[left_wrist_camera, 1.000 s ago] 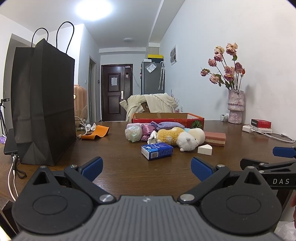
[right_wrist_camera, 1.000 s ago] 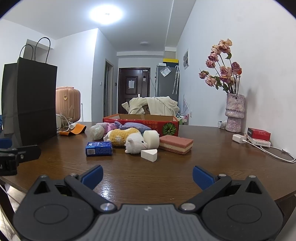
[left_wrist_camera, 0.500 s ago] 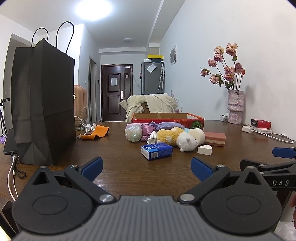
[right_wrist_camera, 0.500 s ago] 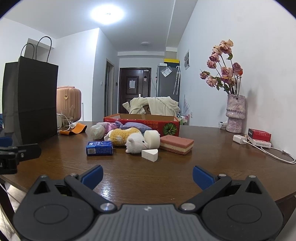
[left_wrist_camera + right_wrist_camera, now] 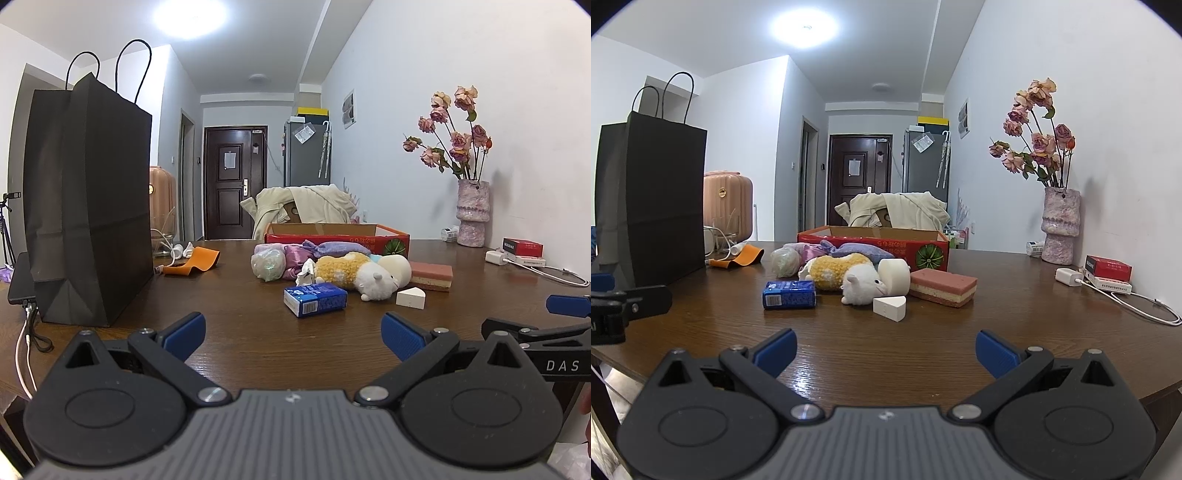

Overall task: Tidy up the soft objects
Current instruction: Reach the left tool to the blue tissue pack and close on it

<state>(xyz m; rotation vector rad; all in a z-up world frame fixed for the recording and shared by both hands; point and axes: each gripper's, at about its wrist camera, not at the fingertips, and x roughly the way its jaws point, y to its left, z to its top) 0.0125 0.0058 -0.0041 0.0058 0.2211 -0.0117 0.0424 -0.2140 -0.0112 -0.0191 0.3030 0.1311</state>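
A pile of soft things lies mid-table: a yellow-and-white plush sheep, a blue tissue pack, a white wedge sponge, a pink layered sponge, a white round sponge, purple pouches and a clear bag. Behind them stands a red cardboard box. My left gripper is open and empty near the table's front edge. My right gripper is open and empty, to the right of the left one.
A tall black paper bag stands at the left. An orange strap and cables lie beside it. A vase of dried roses, a red box and a white charger with cable sit along the right wall.
The right wrist view has shifted slightly; the objects sit a touch further right in it. The left gripper and the objects have not moved.
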